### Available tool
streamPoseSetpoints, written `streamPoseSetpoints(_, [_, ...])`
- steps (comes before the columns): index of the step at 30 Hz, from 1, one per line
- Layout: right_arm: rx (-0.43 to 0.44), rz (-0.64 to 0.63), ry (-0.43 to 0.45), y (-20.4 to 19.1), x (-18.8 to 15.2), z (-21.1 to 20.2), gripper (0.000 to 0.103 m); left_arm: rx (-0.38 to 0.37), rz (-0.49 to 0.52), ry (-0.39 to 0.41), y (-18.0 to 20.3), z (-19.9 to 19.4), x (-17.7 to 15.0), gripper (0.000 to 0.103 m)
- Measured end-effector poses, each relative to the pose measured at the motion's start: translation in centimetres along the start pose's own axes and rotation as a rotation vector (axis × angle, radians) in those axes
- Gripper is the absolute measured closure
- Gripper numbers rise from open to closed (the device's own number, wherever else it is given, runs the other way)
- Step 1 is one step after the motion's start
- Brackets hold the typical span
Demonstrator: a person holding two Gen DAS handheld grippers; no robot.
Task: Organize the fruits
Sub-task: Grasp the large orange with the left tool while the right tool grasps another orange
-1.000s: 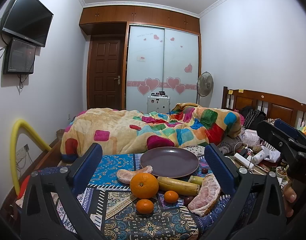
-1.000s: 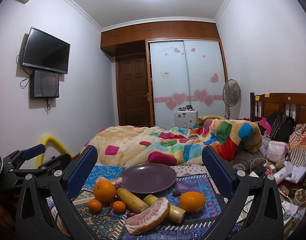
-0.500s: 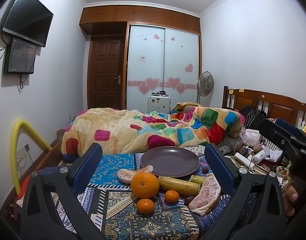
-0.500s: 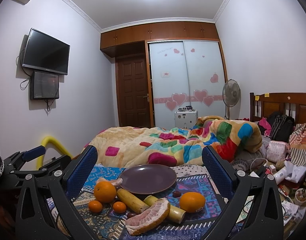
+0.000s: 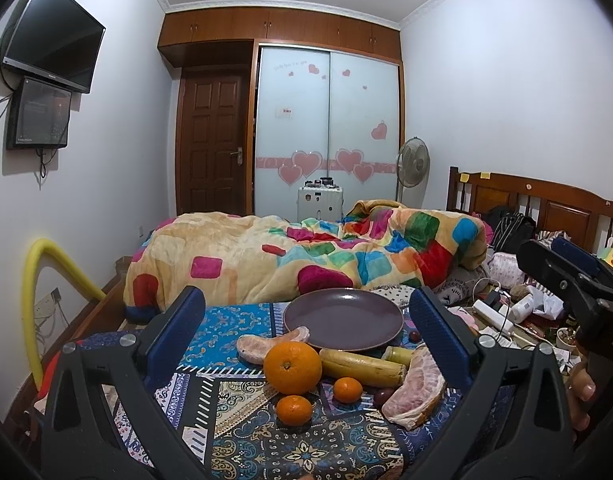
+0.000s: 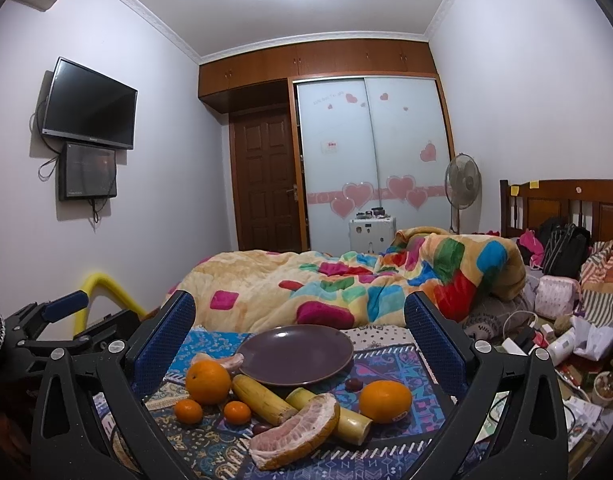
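Note:
An empty purple plate [image 5: 343, 319] [image 6: 295, 354] sits on a patterned cloth. In front of it lie a large orange [image 5: 292, 367] [image 6: 208, 376], two small tangerines [image 5: 294, 409] [image 5: 347, 389], two sugarcane pieces [image 5: 362, 366] [image 6: 264, 399], two pomelo segments [image 5: 415, 387] [image 5: 271, 345] and dark grapes [image 5: 382, 396]. A second large orange [image 6: 385, 401] shows in the right wrist view. My left gripper [image 5: 306, 336] is open and empty above the fruit. My right gripper [image 6: 299, 344] is open and empty, and also appears at the right edge of the left view [image 5: 566, 280].
A colourful quilt [image 5: 306, 256] covers the bed behind the plate. Clutter of bags, cables and bottles [image 6: 554, 336] lies to the right. A yellow hose [image 5: 38, 280] curves at the left wall. A wooden headboard [image 5: 546, 208] stands at the right.
Both views have shifted only slightly; the fruit and plate have not moved and both grippers stay open.

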State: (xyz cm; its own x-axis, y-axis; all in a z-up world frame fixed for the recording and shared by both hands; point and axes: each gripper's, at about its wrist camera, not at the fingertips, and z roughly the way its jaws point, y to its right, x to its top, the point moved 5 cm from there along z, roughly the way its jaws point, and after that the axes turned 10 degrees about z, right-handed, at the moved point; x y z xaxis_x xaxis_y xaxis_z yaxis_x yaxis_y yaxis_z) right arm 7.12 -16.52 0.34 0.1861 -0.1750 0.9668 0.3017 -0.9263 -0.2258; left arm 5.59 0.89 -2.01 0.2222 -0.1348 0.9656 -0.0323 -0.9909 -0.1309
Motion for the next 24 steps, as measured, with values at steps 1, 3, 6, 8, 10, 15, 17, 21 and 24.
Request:
streamPoseSetpoints(1, [-0.004, 0.0, -0.005, 0.3, -0.1, 0.2, 0.0, 0.003, 0.0, -0.01, 0.0, 0.3, -0.1, 0.0])
streamPoseSetpoints(3, [-0.019, 0.001, -0.017, 0.7, -0.4, 0.6, 0.0, 0.009, 0.005, -0.039, -0.2, 1.2, -0.6, 0.0])
streamPoseSetpoints(6, [-0.047, -0.001, -0.052, 1.6, -1.1, 1.4, 0.0, 0.007, 0.019, -0.101, -0.4, 2.8, -1.4, 0.0])
streamPoseSetpoints(8, [-0.069, -0.01, -0.087, 2.4, -1.8, 2.3, 0.0, -0.001, 0.022, -0.143, -0.6, 3.9, -2.3, 0.0])
streamPoseSetpoints(10, [-0.096, -0.031, -0.129, 3.2, -2.8, 3.4, 0.0, -0.008, 0.024, -0.189, -0.7, 5.1, -3.1, 0.0])
streamPoseSetpoints(15, [-0.128, -0.069, -0.227, 5.0, -5.0, 5.1, 0.0, -0.02, 0.033, -0.296, -1.0, 8.0, -5.7, 0.0])
streamPoseSetpoints(17, [-0.135, -0.078, -0.258, 5.8, -5.8, 5.5, 0.0, -0.036, 0.029, -0.333, -1.1, 8.9, -6.7, 0.0])
streamPoseSetpoints(21, [-0.192, -0.07, -0.309, 8.1, -6.7, 6.7, 0.0, -0.049, 0.02, -0.385, -0.9, 10.4, -7.8, 0.0])
streamPoseSetpoints(24, [-0.209, -0.044, -0.353, 9.4, -7.0, 7.5, 0.0, -0.072, 0.021, -0.414, -0.6, 11.4, -8.4, 0.0])
